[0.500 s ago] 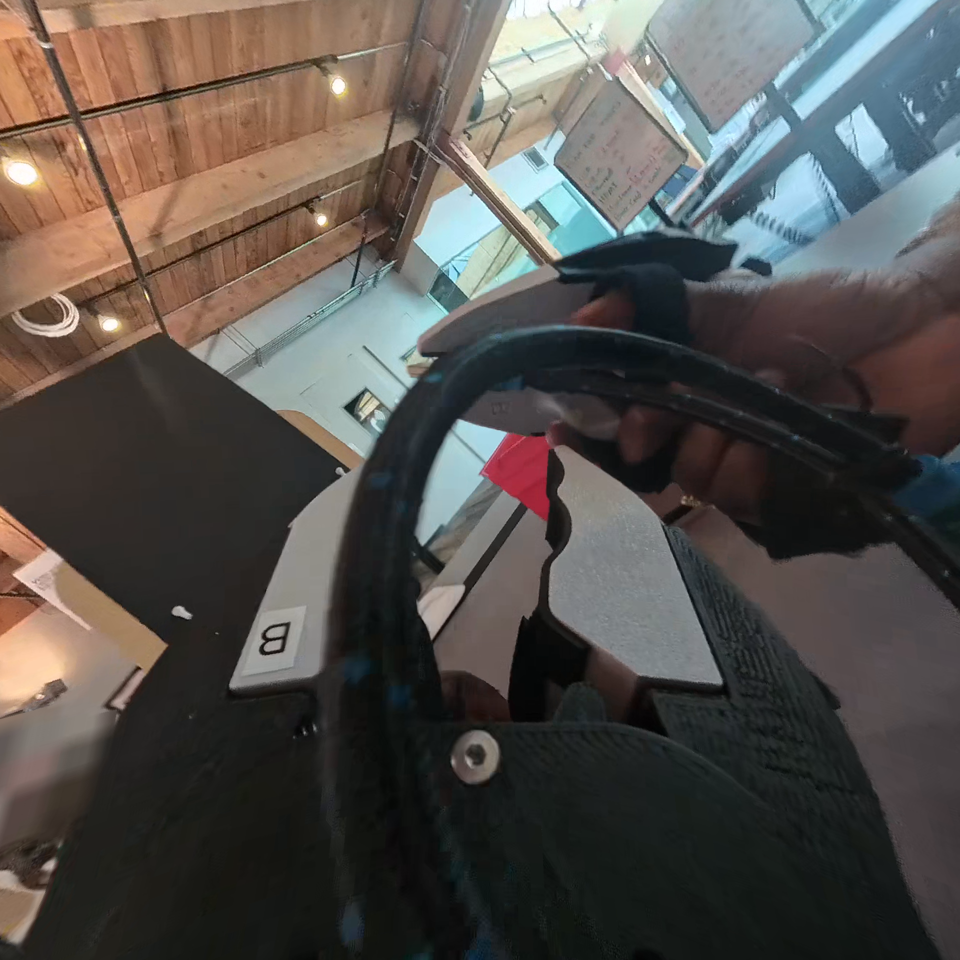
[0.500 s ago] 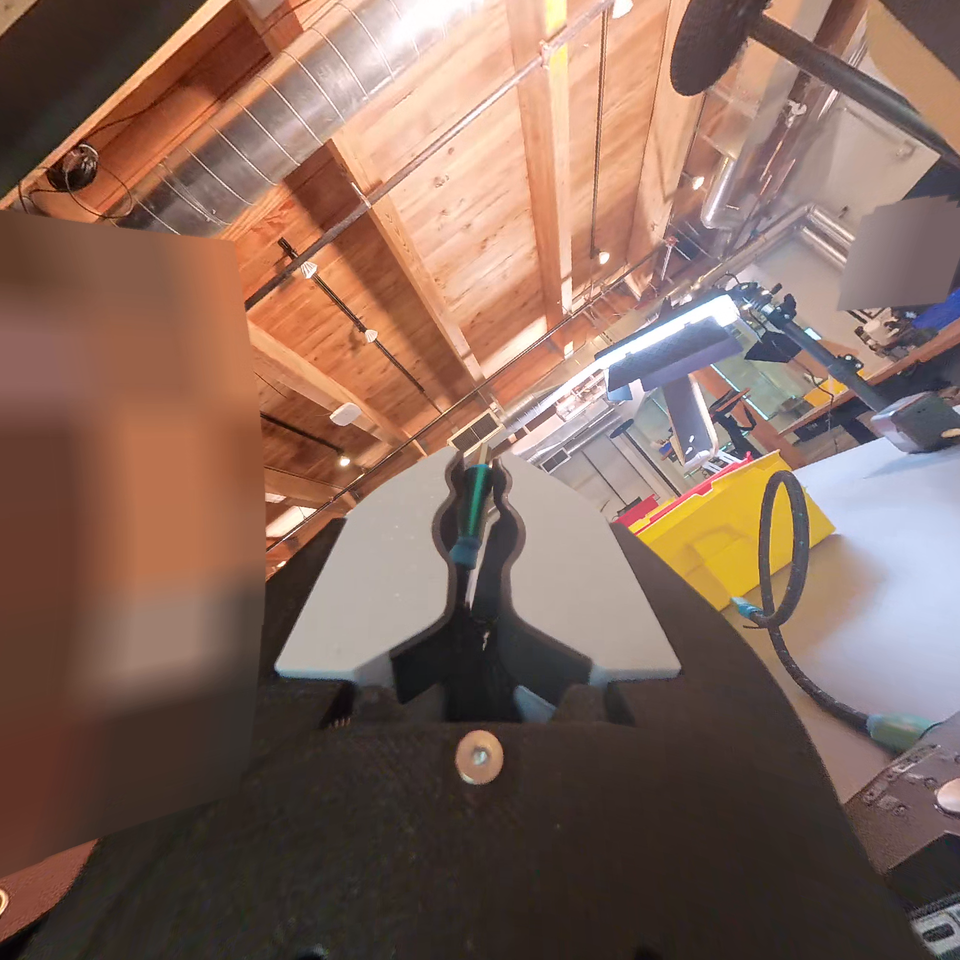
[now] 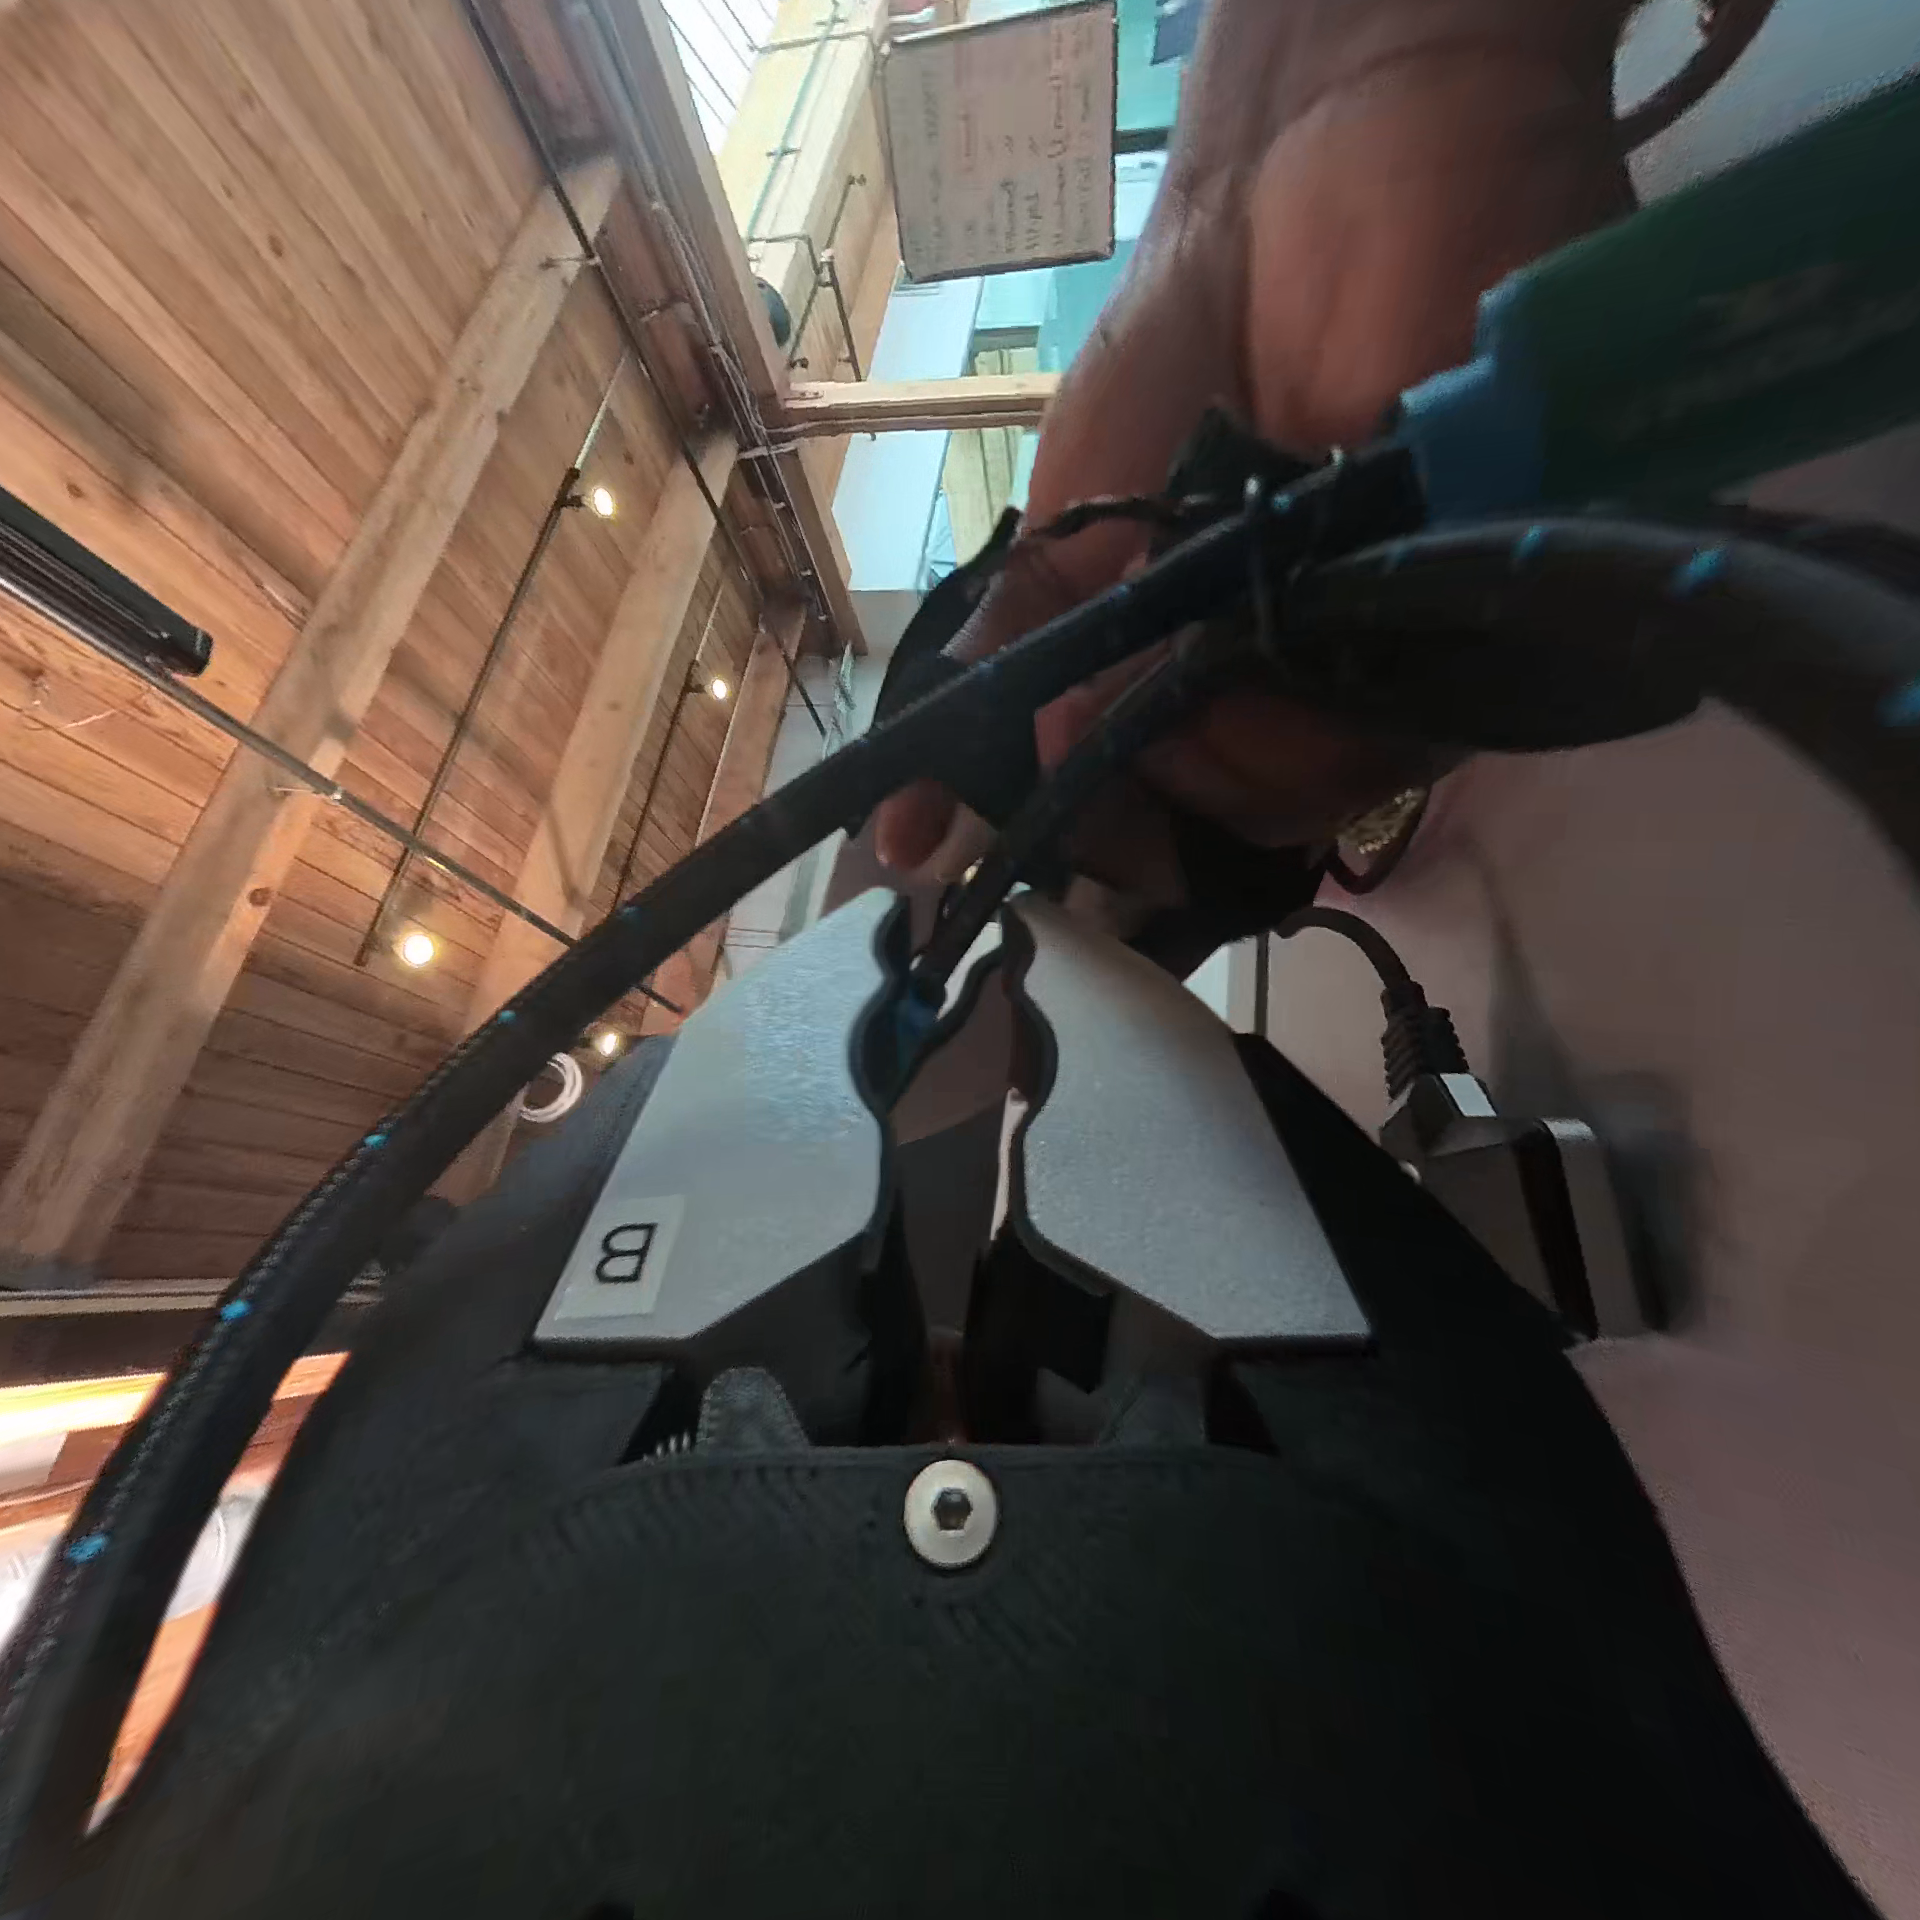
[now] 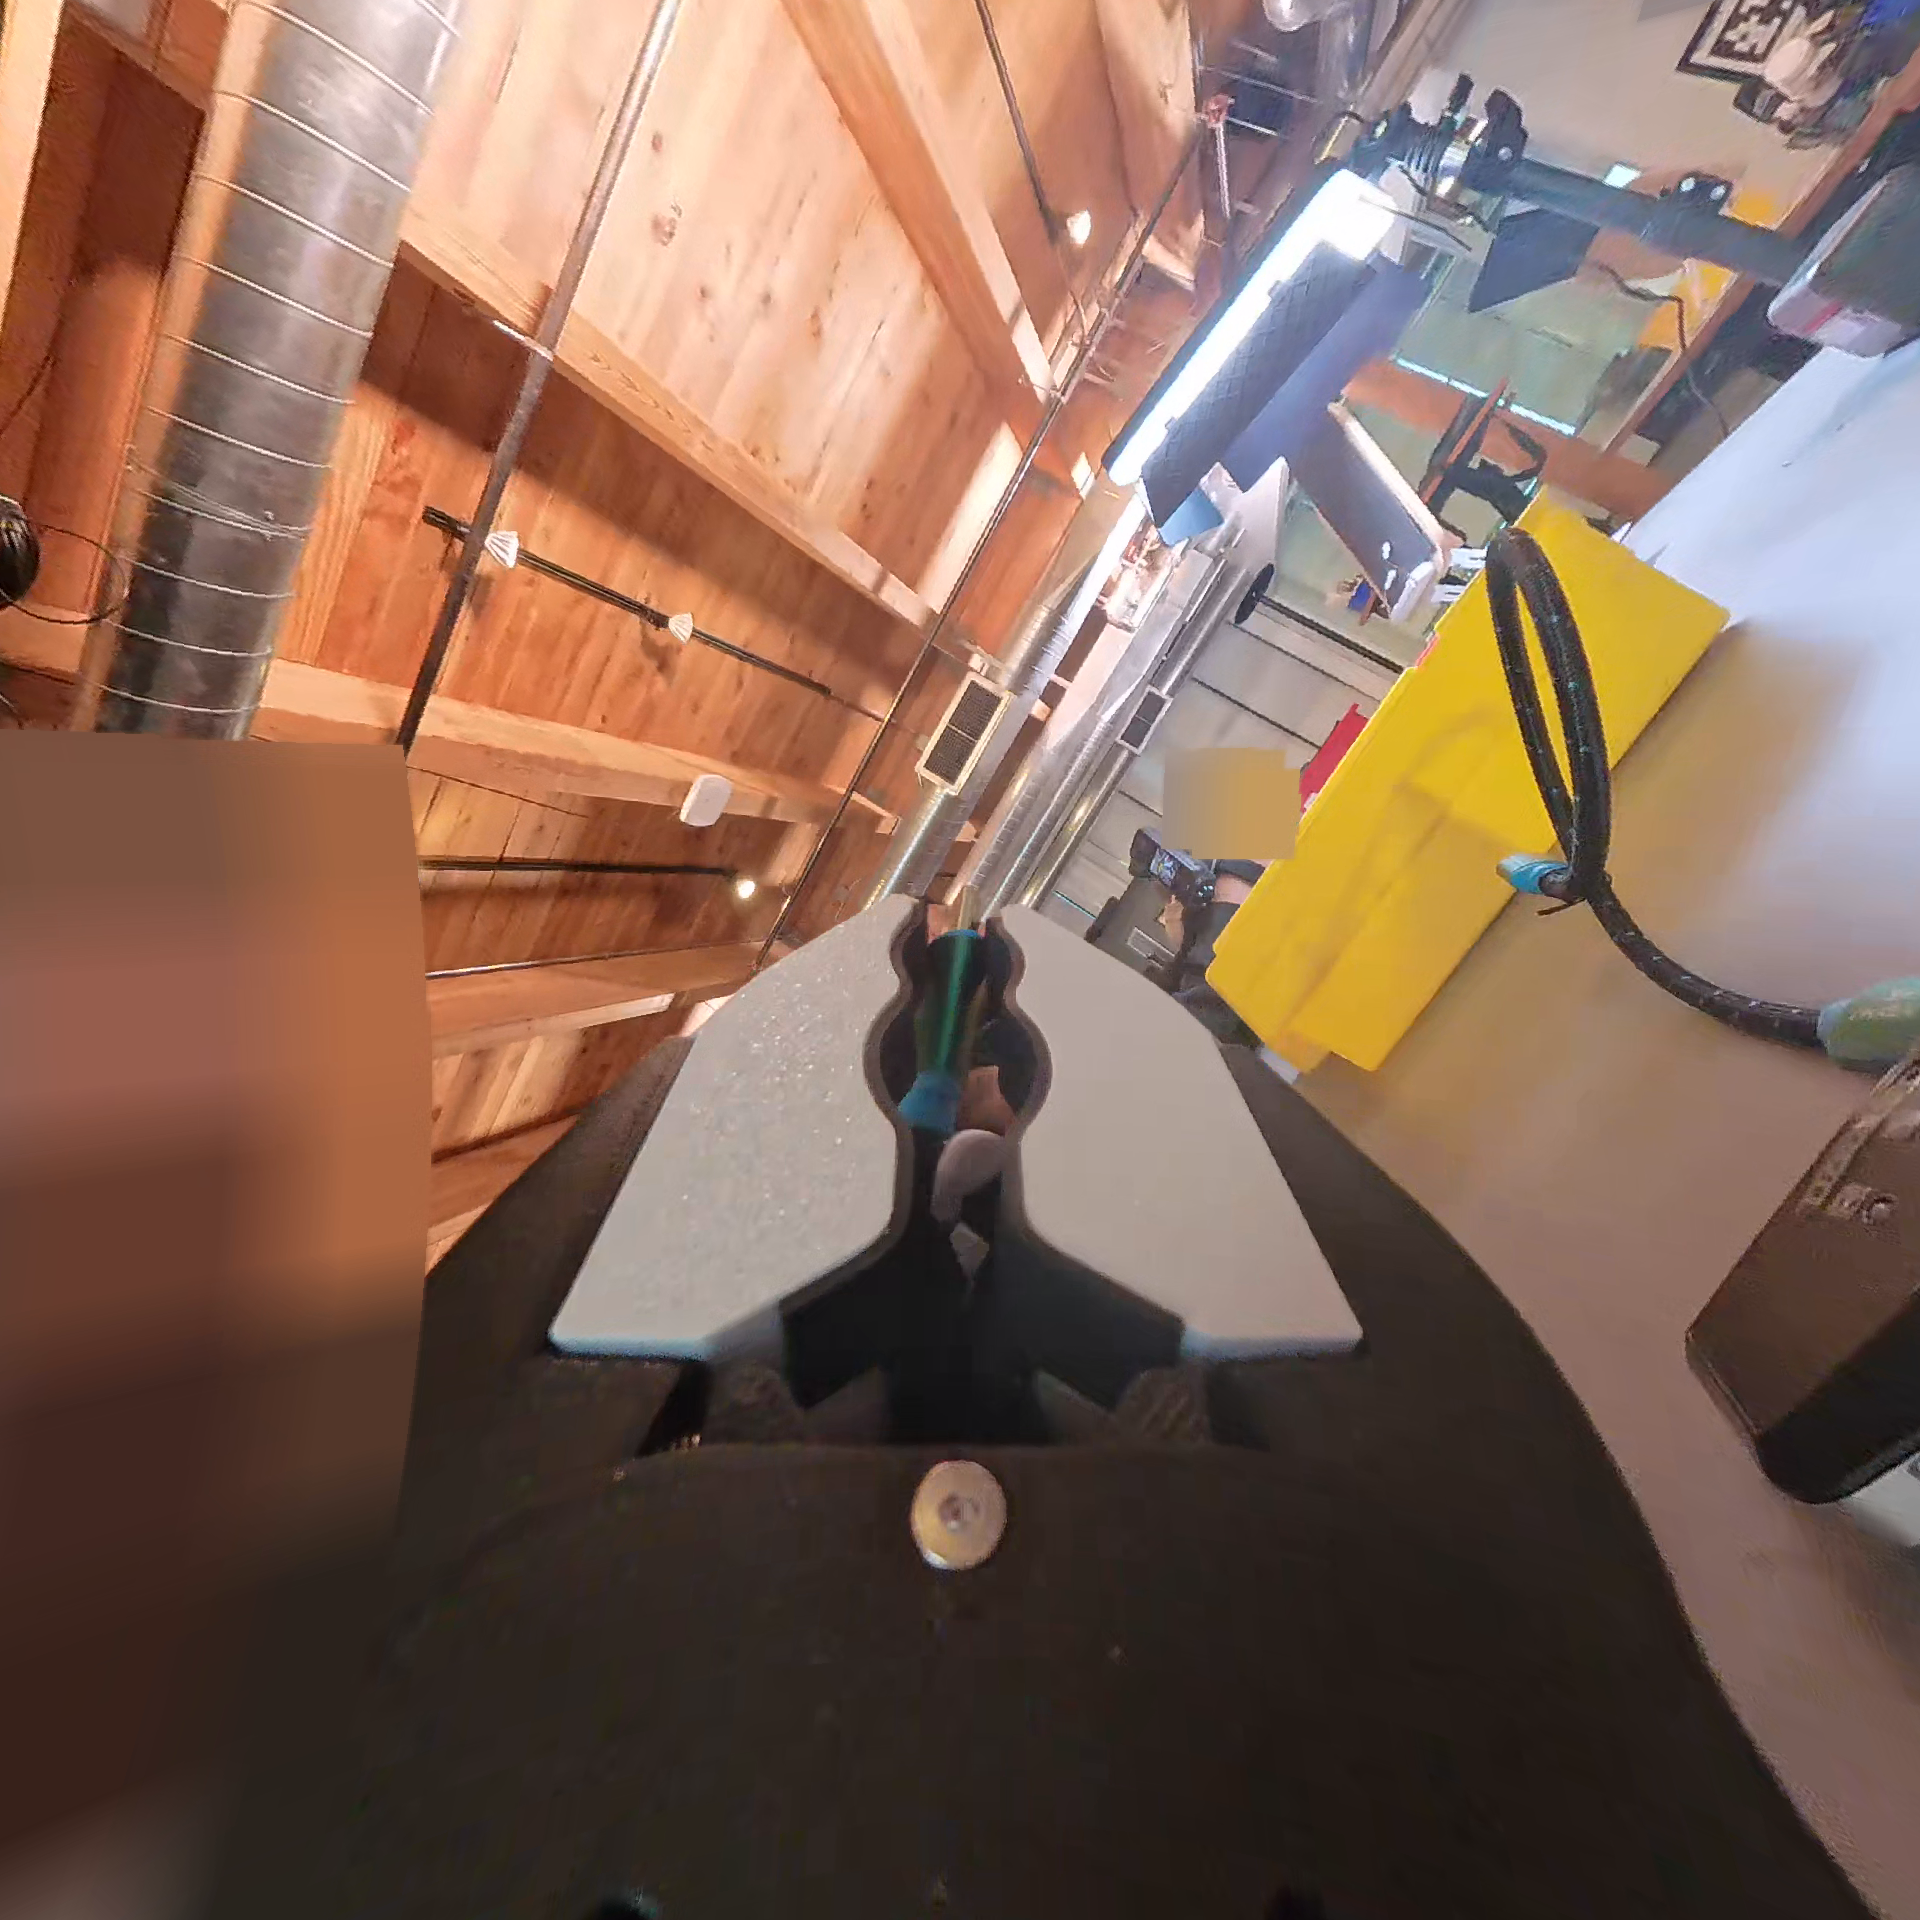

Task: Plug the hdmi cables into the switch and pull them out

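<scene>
While both grippers tilt up toward the timber ceiling, the work looks to be between plug-ins, with the cables in hand rather than seated. The right gripper (image 4: 956,925) has its grey fingers pressed close on a green-and-blue HDMI plug (image 4: 943,1023), metal tip pointing away past the fingertips. The left gripper (image 3: 951,935) is drawn nearly together around a thin black cable end with a blue collar (image 3: 920,1003); I cannot tell whether it truly bites or merely brackets it. A bare hand (image 3: 1299,312) holds the other gripper at the far right of the left wrist view, with a thick black braided cable flecked blue (image 3: 623,925) arching across the near left. On the grey table (image 4: 1558,1195) at the right, a second braided cable loop (image 4: 1548,727) stands before a yellow bin (image 4: 1382,862), leading to a dark box-shaped switch (image 4: 1829,1340) at the near right edge. The next move, I judge, calls for lowering the held plug toward the switch, squaring its flat face with a port, which no view shows.
</scene>
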Demonstrator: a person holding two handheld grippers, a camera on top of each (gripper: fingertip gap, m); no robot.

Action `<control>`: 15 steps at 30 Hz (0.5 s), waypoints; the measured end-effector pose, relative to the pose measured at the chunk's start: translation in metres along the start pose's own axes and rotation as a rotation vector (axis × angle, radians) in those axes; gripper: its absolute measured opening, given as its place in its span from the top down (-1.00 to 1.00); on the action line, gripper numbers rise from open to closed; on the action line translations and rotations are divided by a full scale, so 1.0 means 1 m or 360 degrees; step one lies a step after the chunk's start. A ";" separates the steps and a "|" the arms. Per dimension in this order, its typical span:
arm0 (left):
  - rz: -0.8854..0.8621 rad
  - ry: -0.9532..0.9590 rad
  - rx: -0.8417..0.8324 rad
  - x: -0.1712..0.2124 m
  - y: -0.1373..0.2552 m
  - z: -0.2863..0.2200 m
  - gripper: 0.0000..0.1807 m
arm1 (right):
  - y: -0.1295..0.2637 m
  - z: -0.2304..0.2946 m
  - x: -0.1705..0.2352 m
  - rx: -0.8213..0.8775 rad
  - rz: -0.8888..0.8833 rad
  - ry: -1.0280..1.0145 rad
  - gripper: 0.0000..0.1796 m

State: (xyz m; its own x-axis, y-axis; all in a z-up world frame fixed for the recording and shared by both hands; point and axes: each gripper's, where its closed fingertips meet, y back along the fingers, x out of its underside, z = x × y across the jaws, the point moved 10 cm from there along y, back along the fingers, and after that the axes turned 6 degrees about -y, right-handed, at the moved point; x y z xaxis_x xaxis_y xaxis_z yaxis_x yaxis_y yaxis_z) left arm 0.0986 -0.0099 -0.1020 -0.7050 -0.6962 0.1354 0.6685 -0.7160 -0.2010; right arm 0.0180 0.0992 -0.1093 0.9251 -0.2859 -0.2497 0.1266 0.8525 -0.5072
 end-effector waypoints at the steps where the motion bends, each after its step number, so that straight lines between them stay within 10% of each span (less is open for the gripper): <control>1: 0.0006 -0.0003 0.0008 0.001 0.000 0.000 0.86 | 0.000 0.001 -0.001 0.0013 0.0008 0.0004 0.89; 5: -0.0080 0.0258 -0.0018 0.002 0.004 0.008 0.90 | -0.001 0.004 -0.002 0.0018 0.0038 0.0051 0.88; 11: -0.0818 0.1829 -0.0056 0.052 0.030 0.050 0.92 | -0.008 0.017 -0.006 -0.0180 0.0375 0.0294 0.70; 15: -0.1275 0.2179 0.0003 0.073 0.046 0.056 0.94 | -0.016 0.031 0.004 -0.0278 0.0642 0.0545 0.58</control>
State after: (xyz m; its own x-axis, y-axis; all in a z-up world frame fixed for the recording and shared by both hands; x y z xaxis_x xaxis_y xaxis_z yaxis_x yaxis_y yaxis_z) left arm 0.0916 -0.0967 -0.0469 -0.5306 0.4156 -0.7387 0.0340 -0.8604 -0.5085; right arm 0.0304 0.0979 -0.0768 0.7149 -0.1027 -0.6917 -0.3018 0.8469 -0.4377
